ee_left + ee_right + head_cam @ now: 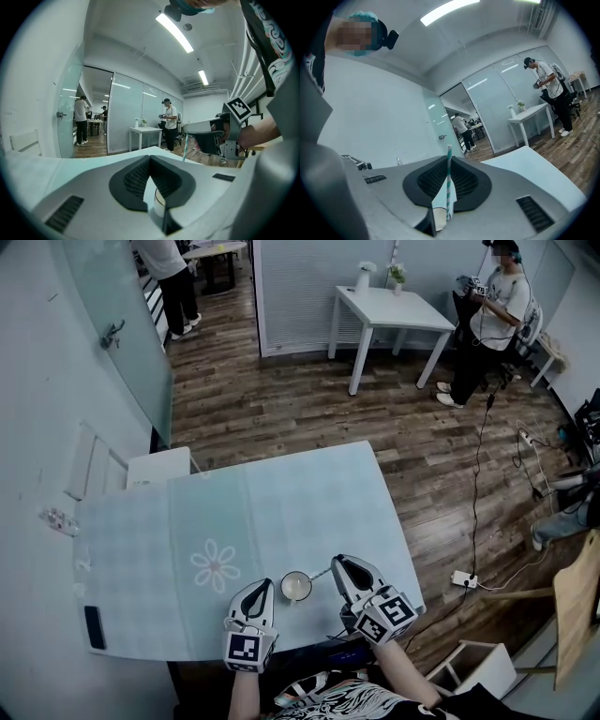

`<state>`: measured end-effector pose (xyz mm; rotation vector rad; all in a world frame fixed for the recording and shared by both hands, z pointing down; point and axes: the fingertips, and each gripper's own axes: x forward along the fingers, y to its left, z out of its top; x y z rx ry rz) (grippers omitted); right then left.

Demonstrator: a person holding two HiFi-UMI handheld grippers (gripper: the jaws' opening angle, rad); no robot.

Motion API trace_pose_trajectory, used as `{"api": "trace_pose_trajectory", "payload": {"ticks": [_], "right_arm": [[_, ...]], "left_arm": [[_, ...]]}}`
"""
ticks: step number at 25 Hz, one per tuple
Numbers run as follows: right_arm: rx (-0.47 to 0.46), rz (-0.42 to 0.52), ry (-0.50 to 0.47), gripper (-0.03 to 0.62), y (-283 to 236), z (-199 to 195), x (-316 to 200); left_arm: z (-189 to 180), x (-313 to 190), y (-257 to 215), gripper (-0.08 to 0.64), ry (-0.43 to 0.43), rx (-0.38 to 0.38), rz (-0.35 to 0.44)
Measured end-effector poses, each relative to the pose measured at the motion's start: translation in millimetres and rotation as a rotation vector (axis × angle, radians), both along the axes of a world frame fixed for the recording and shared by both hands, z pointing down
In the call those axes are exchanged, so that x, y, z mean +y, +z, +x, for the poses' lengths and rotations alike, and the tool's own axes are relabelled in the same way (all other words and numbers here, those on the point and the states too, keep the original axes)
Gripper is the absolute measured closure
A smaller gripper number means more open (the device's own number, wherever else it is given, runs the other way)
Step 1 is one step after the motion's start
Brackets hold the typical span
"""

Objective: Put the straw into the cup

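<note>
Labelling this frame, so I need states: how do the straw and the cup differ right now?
The straw is thin, with teal and white stripes; the cup is wide, round and white. The straw is clamped in the right tongs; the cup stands upright on the table. Both are by the table's near edge.

A black phone (95, 627) lies at eight o'clock on the pale blue tablecloth (281, 502), with a white side table (394, 307) at one o'clock and a standing person (487, 315) at two.
</note>
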<state>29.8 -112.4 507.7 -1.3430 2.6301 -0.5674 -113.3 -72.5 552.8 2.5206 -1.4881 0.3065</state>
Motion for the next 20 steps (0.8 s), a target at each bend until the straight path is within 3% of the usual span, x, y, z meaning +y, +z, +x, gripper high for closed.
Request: {"api": "trace_pose_trajectory", "payload": {"ticks": [20], "right_arm": [[0.011, -0.06, -0.024, 0.582, 27, -9, 4]], "left_arm": [[-17, -1, 13, 0.548, -0.039, 0.013, -0.037]]}}
